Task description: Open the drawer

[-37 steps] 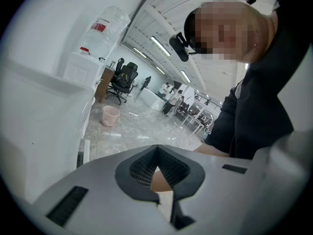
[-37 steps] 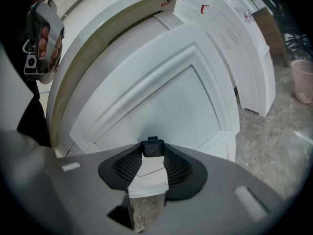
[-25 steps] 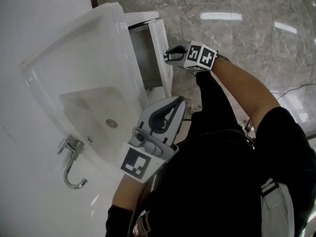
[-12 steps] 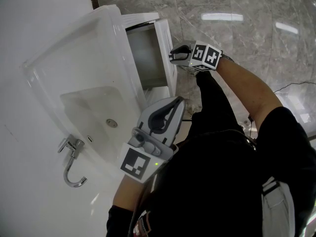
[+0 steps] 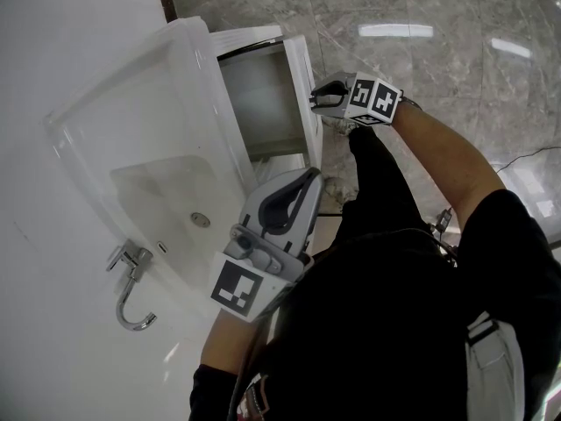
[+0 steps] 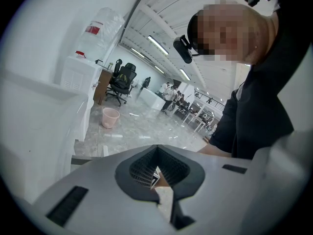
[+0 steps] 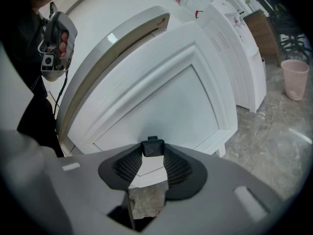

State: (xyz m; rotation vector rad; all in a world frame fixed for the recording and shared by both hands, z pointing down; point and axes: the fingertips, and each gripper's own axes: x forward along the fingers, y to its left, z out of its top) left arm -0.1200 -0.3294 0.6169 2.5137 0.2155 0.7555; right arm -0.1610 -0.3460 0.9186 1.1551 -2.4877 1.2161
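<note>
White and panelled, the drawer stands partway out from under the front edge of the basin, toward that edge's far corner. Its front faces the marble floor. It looks like painted board, so I judge it stiff, smooth and not fragile. It is probably light too, since what shows of its inside is bare. Pulled square to the front it should slide freely, while a skewed pull may make it bind. The sensible hold is the small dark knob about midway along the front, because the glossy panel offers nothing to pinch. The right gripper is on exactly that, its jaws pinching the knob between their tips. The left gripper hangs idle over the basin's near front edge, close to the person's body, with its jaws pressed together and nothing between them. In the head view the right gripper covers the knob. The basin hides the drawer's back part and the whole unit below. The runners, any stop and the travel left therefore cannot be told. The left gripper view looks off into the room and shows nothing of the drawer. The knob's exact shape is hard to make out through the wide lens.
</note>
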